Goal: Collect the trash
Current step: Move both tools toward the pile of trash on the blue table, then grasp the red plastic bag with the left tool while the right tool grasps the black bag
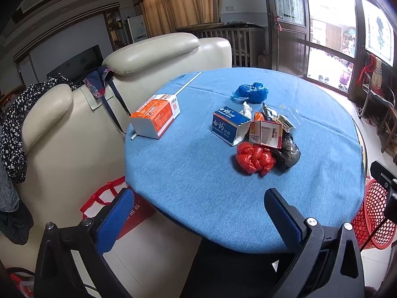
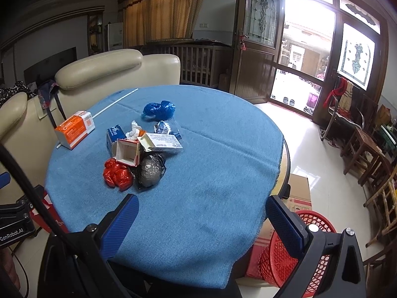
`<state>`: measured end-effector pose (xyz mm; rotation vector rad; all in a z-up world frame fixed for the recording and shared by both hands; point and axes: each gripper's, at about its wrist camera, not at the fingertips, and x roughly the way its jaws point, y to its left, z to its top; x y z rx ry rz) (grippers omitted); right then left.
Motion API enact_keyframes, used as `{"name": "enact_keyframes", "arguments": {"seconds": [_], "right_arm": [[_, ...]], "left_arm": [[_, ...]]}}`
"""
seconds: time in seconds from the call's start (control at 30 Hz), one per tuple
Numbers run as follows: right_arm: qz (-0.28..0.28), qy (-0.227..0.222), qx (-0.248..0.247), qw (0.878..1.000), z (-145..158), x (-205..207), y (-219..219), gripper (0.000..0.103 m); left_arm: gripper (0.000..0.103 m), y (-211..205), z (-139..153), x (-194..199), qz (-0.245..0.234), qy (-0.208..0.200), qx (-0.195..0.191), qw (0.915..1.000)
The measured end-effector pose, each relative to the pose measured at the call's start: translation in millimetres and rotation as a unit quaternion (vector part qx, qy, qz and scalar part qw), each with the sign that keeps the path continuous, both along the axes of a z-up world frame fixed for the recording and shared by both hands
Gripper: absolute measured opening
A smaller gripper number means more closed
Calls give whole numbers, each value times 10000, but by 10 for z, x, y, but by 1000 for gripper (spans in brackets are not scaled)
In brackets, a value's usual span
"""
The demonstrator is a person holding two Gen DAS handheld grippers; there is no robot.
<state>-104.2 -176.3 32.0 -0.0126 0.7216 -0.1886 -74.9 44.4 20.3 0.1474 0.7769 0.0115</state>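
Observation:
Trash lies in a heap on the round table's blue cloth (image 1: 188, 173) (image 2: 211, 173). A crumpled red bag (image 1: 254, 158) (image 2: 117, 173) and a black bag (image 1: 289, 152) (image 2: 151, 170) are nearest. Behind them sit a small open red-and-white box (image 1: 268, 134) (image 2: 127, 152), a blue-and-white box (image 1: 229, 124) (image 2: 114, 134), a white box (image 2: 162, 142) and a white tissue (image 1: 246, 109) (image 2: 134, 130). A blue bag (image 1: 251, 91) (image 2: 160, 109) lies farther back. An orange-and-white box (image 1: 156, 115) (image 2: 74, 128) sits left. My left gripper (image 1: 196, 204) and right gripper (image 2: 202, 209) hover open at the near edge, both empty.
A red mesh basket (image 1: 374, 213) (image 2: 295, 250) stands on the floor to the table's right, by a cardboard box (image 2: 299, 193). A thin white stick (image 1: 188, 83) (image 2: 115, 103) lies on the cloth. Cream sofa (image 1: 62, 136) with draped clothes is left. Wooden chairs (image 2: 367, 154) line the right wall.

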Motion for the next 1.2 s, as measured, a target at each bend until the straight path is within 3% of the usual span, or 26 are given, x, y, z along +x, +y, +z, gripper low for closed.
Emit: {"name": "enact_keyframes", "arguments": {"seconds": [0.47, 0.67, 0.87, 1.07, 1.1, 1.2], "right_arm": [[7, 66, 46, 10000, -36, 14, -4, 103], [-9, 142, 196, 9997, -84, 51, -53, 103], [296, 273, 799, 9960, -239, 160, -144, 103], [708, 311, 1560, 9847, -425, 458, -228, 103], [776, 345, 1631, 9830, -462, 543, -218, 103], [1035, 539, 1916, 9745, -605, 841, -178, 96]], "left_arm": [[103, -4, -62, -3, -10, 86, -10, 10000], [103, 49, -164, 17, -17, 337, -126, 9994], [103, 194, -379, 140, 151, 869, -454, 9951], [101, 206, -462, 289, 71, 946, -479, 9943], [99, 202, -466, 338, 45, 938, -485, 9944], [83, 145, -485, 522, -149, 988, -576, 9933]]}}
